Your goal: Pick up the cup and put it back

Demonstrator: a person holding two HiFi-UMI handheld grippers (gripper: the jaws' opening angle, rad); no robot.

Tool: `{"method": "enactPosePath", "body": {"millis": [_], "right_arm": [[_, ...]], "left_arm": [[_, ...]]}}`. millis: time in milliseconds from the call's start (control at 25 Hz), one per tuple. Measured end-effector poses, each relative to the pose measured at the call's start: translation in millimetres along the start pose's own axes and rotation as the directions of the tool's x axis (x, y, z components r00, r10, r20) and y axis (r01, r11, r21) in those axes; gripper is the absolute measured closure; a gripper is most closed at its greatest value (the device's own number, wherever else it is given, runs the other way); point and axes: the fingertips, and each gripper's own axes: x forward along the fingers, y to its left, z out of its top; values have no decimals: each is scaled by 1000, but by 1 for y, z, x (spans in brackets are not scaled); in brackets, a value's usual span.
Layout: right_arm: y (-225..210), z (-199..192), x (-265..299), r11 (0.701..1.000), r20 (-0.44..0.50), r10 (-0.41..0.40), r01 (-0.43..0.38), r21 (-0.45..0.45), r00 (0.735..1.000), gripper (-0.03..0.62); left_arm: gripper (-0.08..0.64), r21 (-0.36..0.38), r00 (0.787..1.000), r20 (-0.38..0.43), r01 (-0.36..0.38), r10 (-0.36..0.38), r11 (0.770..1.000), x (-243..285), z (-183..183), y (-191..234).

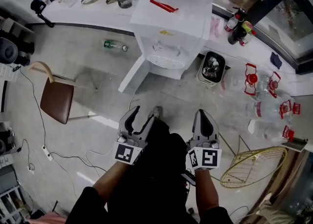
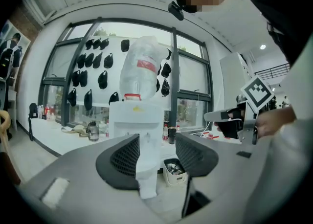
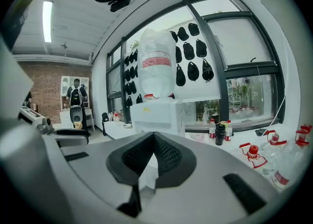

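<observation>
My left tool [image 1: 143,115] is open: its two dark pads [image 2: 124,157] stand apart with nothing between them, only the far-off water dispenser [image 1: 166,27] showing through the gap. My right tool [image 1: 204,116] is closed, its pad tips meeting on nothing. I hold both side by side in front of my dark clothes, pointing toward the white dispenser, which carries a big upturned bottle [image 2: 139,66]. Just right of the dispenser a small white bin [image 1: 212,67] sits on the floor. Further right lie clear jugs with red caps [image 1: 266,88], and a gold wire basket [image 1: 252,167] is near my right side. On my left stands a brown chair [image 1: 57,100], with a green bottle [image 1: 113,45] lying on the floor beyond it. I cannot tell where the cup is.
</observation>
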Motion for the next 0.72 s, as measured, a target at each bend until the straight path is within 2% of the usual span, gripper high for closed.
{"method": "enactPosePath", "body": {"millis": [320, 440, 600, 720], "right_arm": [[-26, -147, 81, 1000, 50, 11, -12, 13, 999, 598], [-24, -198, 95, 1000, 79, 29, -30, 5, 996, 598], [-22, -255, 109, 997, 81, 76, -73, -33, 994, 598], [-25, -283, 111, 995, 80, 102, -100, -29, 992, 598]], "left_arm": [[336, -1, 999, -27, -34, 34, 999, 67, -159, 67], [333, 17, 1000, -20, -22, 22, 1000, 82, -217, 88], [333, 52, 998, 55, -36, 33, 998, 96, -265, 110], [333, 52, 997, 69, -32, 28, 998, 105, -296, 112]]}}
